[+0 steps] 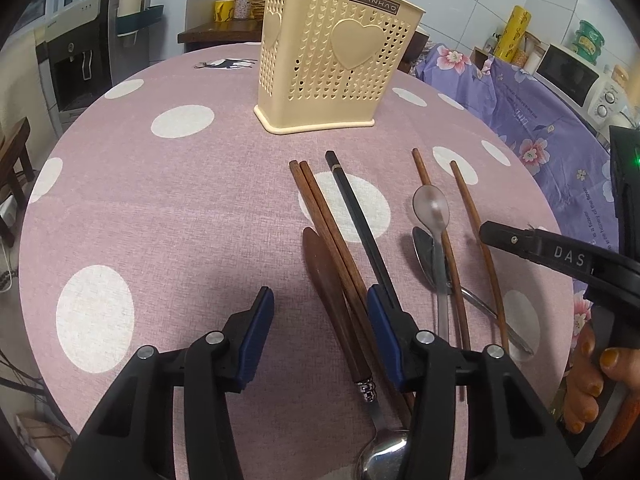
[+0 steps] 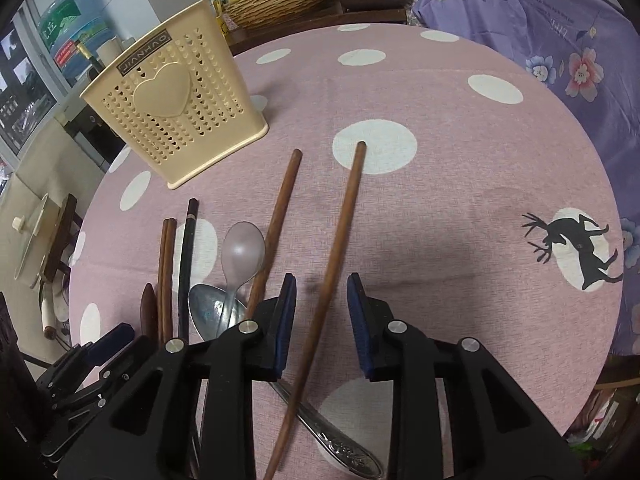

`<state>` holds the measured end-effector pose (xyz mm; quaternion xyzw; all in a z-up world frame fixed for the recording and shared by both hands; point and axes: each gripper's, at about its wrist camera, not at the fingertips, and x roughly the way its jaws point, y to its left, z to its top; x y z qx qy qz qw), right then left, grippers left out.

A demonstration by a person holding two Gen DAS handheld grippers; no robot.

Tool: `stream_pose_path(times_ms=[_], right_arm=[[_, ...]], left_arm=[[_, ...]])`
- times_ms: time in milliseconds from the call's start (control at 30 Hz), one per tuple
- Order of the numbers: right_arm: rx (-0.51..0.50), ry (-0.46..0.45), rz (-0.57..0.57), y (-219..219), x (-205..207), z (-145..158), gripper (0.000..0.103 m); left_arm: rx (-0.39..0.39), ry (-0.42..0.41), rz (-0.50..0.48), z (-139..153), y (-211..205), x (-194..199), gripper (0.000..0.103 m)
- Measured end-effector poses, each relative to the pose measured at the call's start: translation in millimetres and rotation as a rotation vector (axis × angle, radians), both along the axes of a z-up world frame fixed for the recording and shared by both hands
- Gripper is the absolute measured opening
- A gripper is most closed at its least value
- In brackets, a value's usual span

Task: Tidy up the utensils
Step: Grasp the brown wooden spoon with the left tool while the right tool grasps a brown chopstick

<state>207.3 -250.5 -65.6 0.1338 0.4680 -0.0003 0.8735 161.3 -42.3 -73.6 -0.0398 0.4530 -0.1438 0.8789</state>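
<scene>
A cream perforated utensil basket [image 1: 332, 60] stands upright at the far side of the pink dotted table; it also shows in the right wrist view [image 2: 172, 112]. Utensils lie in a row in front of it: a wooden-handled spoon [image 1: 332, 292], a brown chopstick pair [image 1: 328, 232], a black chopstick [image 1: 360, 224], a clear plastic spoon [image 1: 434, 216], a metal spoon [image 1: 428, 252] and two thin brown chopsticks [image 1: 476, 228]. My left gripper [image 1: 320, 308] is open above the wooden-handled spoon and brown pair. My right gripper [image 2: 322, 292] is open, straddling the rightmost brown chopstick [image 2: 340, 232].
The table [image 1: 160, 208] has bare cloth to the left of the utensils. A purple floral cloth [image 1: 540, 128] covers furniture to the right, with a microwave [image 1: 576, 80] behind. A water dispenser [image 1: 76, 60] stands at the left.
</scene>
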Motion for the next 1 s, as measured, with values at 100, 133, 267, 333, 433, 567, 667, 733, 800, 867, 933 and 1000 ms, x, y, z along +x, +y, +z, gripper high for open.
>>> stream_pose_path(times_ms=[100,133,267,333,433,567,667,733,800,867,933,1000], right_arm=[[-0.011,-0.007,-0.004,1.0,0.3,0.3,0.028],[-0.014,-0.008,-0.005,1.0,-0.1,0.7,0.028],[-0.019,-0.015,-0.016,-0.9,-1.7,1.0,0.028],[-0.014,-0.012,-0.019,-2.1,-1.2,0.0,0.028],[-0.01,-0.013,-0.02,-2.1,-1.2,-0.8,0.028],[-0.011,-0.011,-0.028,-5.1,-0.8,-1.5,0.028],[-0.009,-0.011,-0.036,-9.5,-0.5,-1.0,0.028],[-0.01,-0.013,-0.038,-11.3,0.6,-1.0,0.028],[-0.008,-0.01,-0.035,-12.9,3.1,-1.7,0.028],[-0.008,-0.007,-0.03,-14.5,7.9,-2.5,0.028],[-0.02,-0.005,-0.036,-15.9,13.4,-3.4,0.028],[-0.019,0.004,-0.034,-16.8,21.6,-5.3,0.028]], left_arm=[[0.021,-0.002,0.006,0.0,-2.5,1.9,0.041],[0.031,-0.002,0.009,0.1,-3.3,2.5,0.04],[0.043,0.004,0.011,0.3,-3.2,1.7,0.031],[0.053,0.003,0.01,0.3,-5.1,1.8,0.029],[0.079,-0.009,0.005,0.0,-10.3,2.8,0.026],[0.089,-0.028,-0.008,-0.8,-10.7,8.0,0.019],[0.091,-0.028,-0.012,-0.4,-4.6,16.2,0.016],[0.082,-0.023,-0.013,-0.7,0.4,21.7,0.015],[0.081,-0.017,-0.003,-0.1,5.5,27.6,0.015],[0.073,-0.011,-0.002,0.2,8.5,30.8,0.015],[0.077,-0.008,0.0,0.5,9.2,32.4,0.015],[0.085,-0.006,0.003,0.9,8.0,33.1,0.016]])
